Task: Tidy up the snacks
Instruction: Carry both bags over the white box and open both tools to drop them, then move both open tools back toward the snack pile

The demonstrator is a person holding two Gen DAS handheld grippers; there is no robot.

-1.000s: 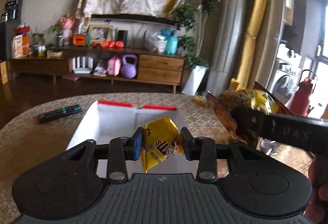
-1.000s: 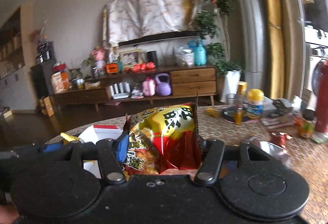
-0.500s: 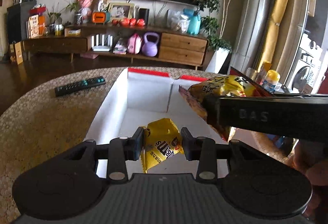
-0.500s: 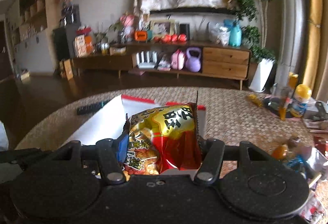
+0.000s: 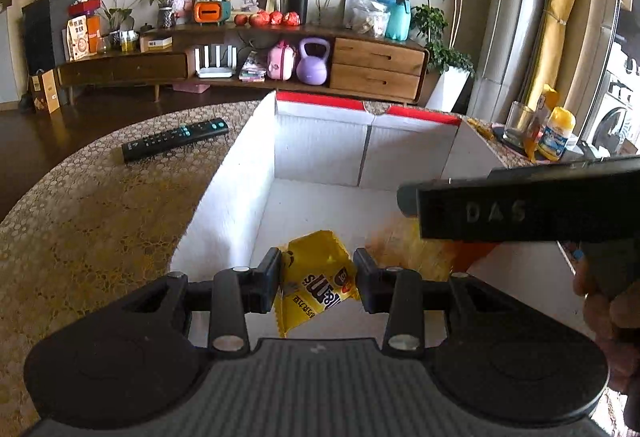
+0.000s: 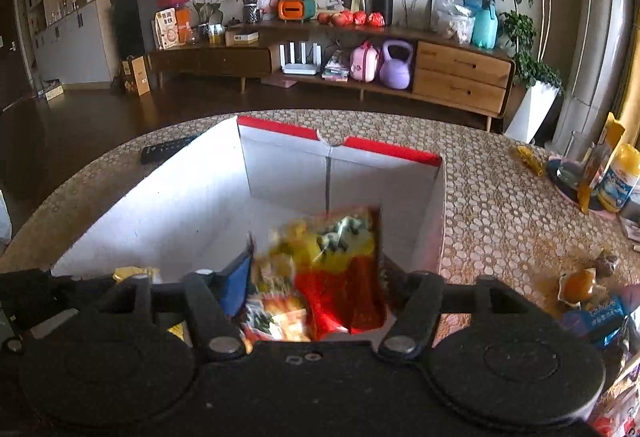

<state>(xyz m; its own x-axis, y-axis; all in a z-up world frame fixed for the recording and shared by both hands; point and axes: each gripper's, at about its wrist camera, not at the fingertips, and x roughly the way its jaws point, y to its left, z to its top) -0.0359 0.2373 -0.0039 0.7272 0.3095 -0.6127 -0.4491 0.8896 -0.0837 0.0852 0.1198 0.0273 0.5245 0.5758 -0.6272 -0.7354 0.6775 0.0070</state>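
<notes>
Right wrist view: our right gripper (image 6: pixel 316 277) is opening, the blurred red-and-yellow crinkly snack bag (image 6: pixel 328 269) slipping between its jaws over the white cardboard box (image 6: pixel 168 197). Our left gripper (image 5: pixel 316 279) pinches a yellow candy packet (image 5: pixel 316 289) above the same box; releasing carelessly, we risk it landing on the bag.

Red-and-yellow snack bag (image 6: pixel 324 269) motion-blurred, print unreadable

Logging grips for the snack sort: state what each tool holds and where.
Left tool pinches the yellow M&M's packet across its middle. Right tool is opening; the blurred red-and-yellow snack bag sits between its jaws, apparently released over the white box.
</notes>
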